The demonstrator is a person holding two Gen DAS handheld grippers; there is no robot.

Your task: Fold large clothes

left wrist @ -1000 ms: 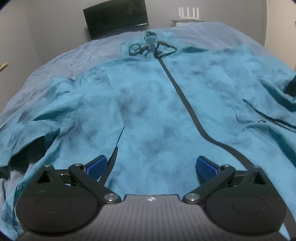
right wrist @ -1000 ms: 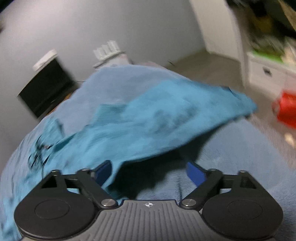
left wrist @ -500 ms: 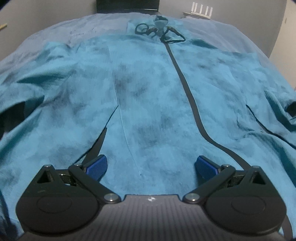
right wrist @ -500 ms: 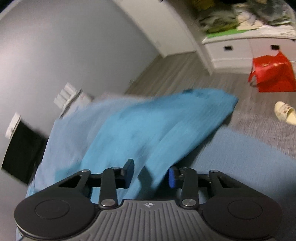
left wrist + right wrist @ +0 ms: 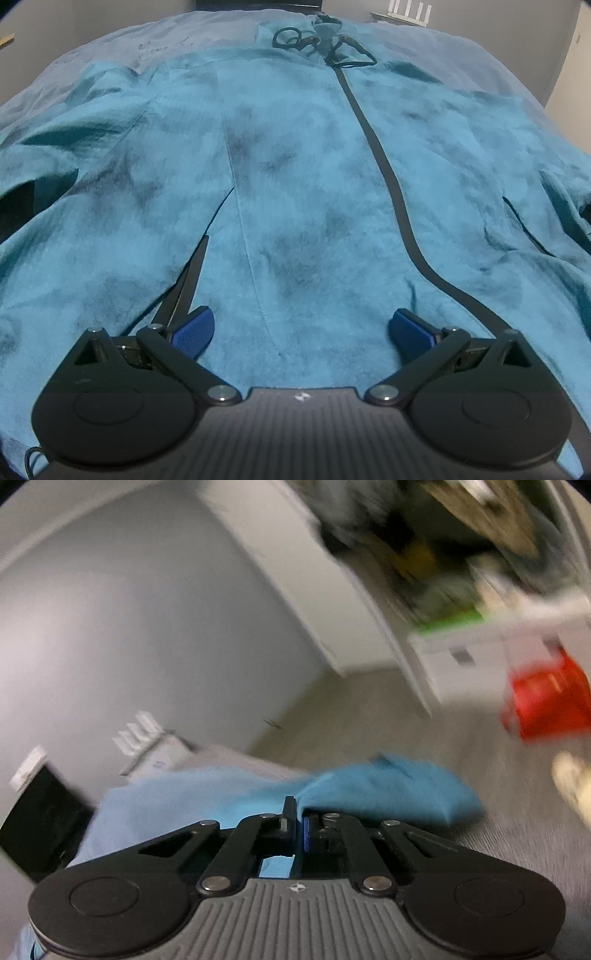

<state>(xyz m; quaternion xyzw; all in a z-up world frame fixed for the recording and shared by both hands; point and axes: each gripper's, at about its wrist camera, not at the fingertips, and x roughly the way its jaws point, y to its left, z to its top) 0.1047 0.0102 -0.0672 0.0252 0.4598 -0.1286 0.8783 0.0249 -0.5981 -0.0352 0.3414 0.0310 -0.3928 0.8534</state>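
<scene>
A large teal fleece jacket (image 5: 303, 177) lies spread front-up on the bed, its black zipper (image 5: 380, 162) running up to a collar with black drawcords (image 5: 317, 40). My left gripper (image 5: 299, 328) is open just above the jacket's hem, with its blue pads either side of a seam. My right gripper (image 5: 298, 823) is shut on the jacket's teal sleeve (image 5: 384, 790), which it holds out to the side of the bed; this view is blurred.
A light blue bedsheet (image 5: 110, 48) lies under the jacket. A black monitor (image 5: 37, 823) and a white router (image 5: 140, 731) stand beyond the bed. White drawers (image 5: 476, 664), a red bag (image 5: 550, 701) and a slipper (image 5: 572, 779) are on the right.
My right gripper has closed from wide open onto the sleeve and lifted it, swinging upward. My left gripper has moved lower and closer over the jacket's hem, staying open.
</scene>
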